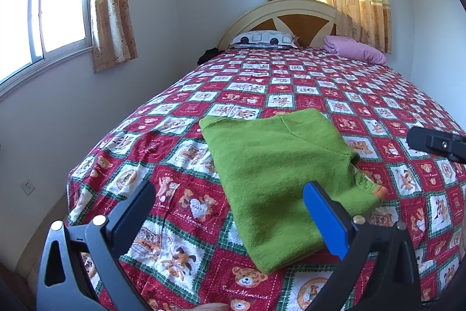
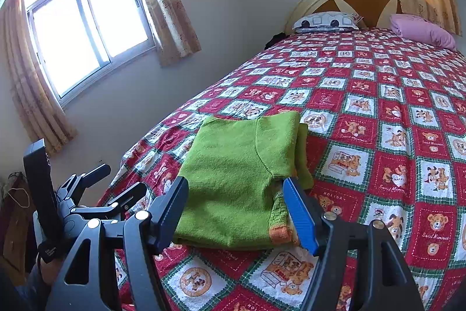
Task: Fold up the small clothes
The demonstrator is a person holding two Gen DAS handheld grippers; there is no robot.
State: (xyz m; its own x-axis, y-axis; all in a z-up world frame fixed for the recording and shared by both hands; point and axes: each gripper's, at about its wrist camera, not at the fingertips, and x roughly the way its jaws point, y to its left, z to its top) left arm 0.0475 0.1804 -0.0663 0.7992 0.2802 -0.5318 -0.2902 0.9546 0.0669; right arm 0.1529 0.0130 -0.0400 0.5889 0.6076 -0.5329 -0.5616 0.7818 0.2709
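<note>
Right hand-held gripper (image 2: 236, 212) jaws apart, folded green sweater (image 2: 233, 177) just beyond, untouched

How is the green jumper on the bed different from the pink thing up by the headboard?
The folded green knitted jumper lies near the foot of the bed, close to the grippers; the pink folded cloth bundle sits far off by the headboard. The jumper is green with an orange-edged cuff; the bundle is plain pink. The jumper lies flat and squared; the bundle looks plumper and rounded. Both rest on the red teddy-bear patchwork bedspread, touched by nothing.
</note>
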